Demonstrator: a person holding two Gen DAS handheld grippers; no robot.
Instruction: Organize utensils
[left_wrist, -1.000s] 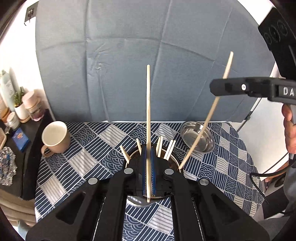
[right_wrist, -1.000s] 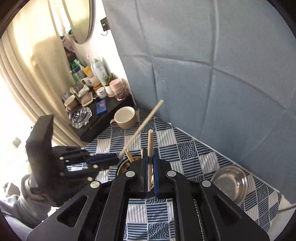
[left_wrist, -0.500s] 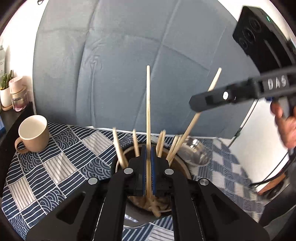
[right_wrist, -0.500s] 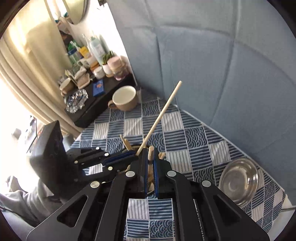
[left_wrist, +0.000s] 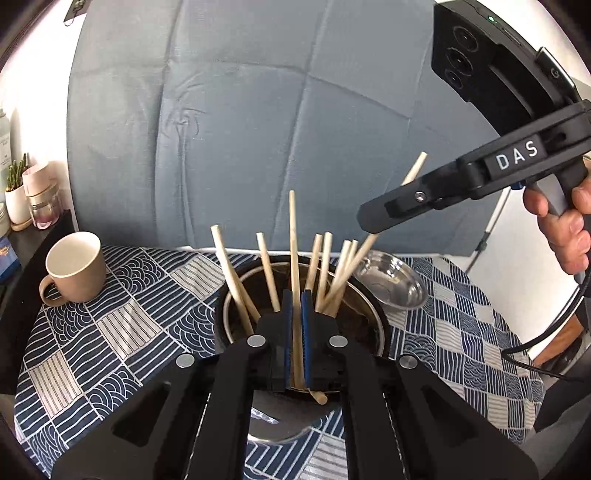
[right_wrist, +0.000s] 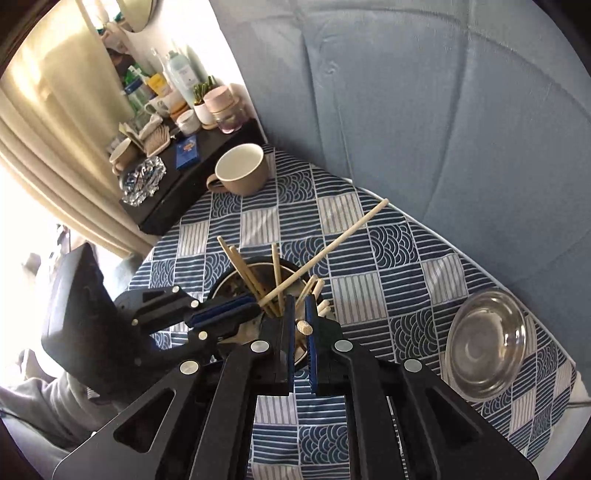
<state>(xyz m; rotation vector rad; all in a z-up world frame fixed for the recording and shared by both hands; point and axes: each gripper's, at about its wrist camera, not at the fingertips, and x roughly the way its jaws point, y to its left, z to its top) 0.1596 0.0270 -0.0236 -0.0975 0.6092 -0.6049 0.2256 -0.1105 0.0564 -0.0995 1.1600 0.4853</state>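
Two grippers each hold one wooden chopstick over the dark holder (left_wrist: 301, 291) standing near the middle of the patterned tablecloth (left_wrist: 122, 321). The left gripper (left_wrist: 294, 306) is closed on an upright chopstick (left_wrist: 292, 236) whose lower end is already inside the holder. The right gripper (right_wrist: 300, 314) is closed on a second chopstick (right_wrist: 304, 327), also over the holder among several others. These sticks look light, stiff and smooth, so I think a grip near the middle keeps them from swinging.
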